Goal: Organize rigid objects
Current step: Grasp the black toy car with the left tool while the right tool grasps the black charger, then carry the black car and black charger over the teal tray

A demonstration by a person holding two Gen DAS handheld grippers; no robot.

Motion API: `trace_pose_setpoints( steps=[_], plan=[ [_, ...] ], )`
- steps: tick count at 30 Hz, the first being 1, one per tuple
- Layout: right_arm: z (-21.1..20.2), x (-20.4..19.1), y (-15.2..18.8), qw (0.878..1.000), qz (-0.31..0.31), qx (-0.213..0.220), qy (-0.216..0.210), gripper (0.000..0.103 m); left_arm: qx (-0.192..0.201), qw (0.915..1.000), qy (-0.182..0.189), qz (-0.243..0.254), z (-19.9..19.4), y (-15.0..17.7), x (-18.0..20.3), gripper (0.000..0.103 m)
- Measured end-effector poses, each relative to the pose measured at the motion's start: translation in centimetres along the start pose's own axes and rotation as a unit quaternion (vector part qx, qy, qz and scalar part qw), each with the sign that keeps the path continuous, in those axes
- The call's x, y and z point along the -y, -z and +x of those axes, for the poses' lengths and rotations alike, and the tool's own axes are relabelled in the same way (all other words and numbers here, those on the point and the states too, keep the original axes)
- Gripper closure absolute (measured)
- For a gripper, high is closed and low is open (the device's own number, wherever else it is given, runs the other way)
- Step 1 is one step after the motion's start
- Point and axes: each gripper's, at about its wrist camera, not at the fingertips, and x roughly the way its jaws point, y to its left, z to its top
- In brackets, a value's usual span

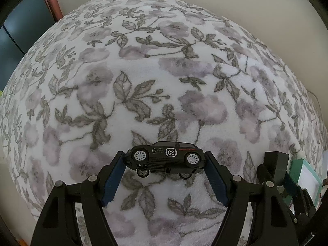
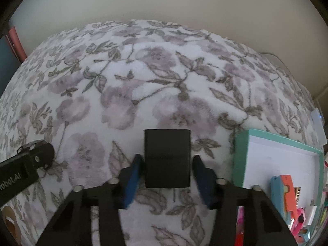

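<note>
The black toy car (image 1: 165,157) is clamped nose-to-tail by the left gripper (image 1: 165,160), held above the cloth; it is judged light, stiff and slick. At six o'clock in the right view, the black block (image 2: 167,157) is bracketed by the right gripper (image 2: 167,164), pads seemingly just short; flat sides are judged the best hold. Beyond, the floral blanket (image 2: 143,86) is spread soft, the teal box (image 2: 240,153) sits at three o'clock, and a pale wall (image 2: 164,0) is seen at twelve.

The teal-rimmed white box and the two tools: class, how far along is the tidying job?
Done: the teal-rimmed white box already holds colourful items at its near end. In hand: the left tool grips a small black toy car by its ends; a black rectangular block sits between the right tool's fingers, contact unclear. Left: neither the car nor the block is in the box yet.
</note>
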Motion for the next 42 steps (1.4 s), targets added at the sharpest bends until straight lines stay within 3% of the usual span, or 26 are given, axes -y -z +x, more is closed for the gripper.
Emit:
trace_pose_setpoints(
  steps=[12, 20, 25, 30, 35, 42],
  plan=[
    [-2.8, 1.8, 1.6, 0.999, 0.028, 0.014, -0.019, 0.060, 0.016, 0.9996, -0.009, 0.019, -1.1, 0.5, 2.8, 0.026],
    [-8.5, 7.7, 4.6, 0.996, 0.076, 0.043, 0.001, 0.060, 0.050, 0.9956, 0.013, 0.078, -5.8, 3.5, 7.8, 0.026],
    [-10.5, 12.2, 7.2, 0.992, 0.115, 0.042, 0.023, 0.060, 0.063, 0.9884, 0.050, 0.128, -8.9, 6.7, 12.1, 0.026],
    [-11.1, 16.8, 10.0, 0.987, 0.151, 0.028, 0.051, 0.060, 0.050, 0.9783, 0.112, 0.167, -10.5, 9.6, 16.2, 0.026],
    [-11.1, 20.1, 11.6, 0.983, 0.173, 0.021, 0.058, 0.060, 0.052, 0.9685, 0.122, 0.211, -11.1, 12.3, 20.5, 0.026],
    [-10.2, 22.2, 12.9, 0.983, 0.173, 0.006, 0.057, 0.060, 0.018, 0.9599, 0.138, 0.243, -9.6, 14.8, 24.4, 0.026]
  ],
)
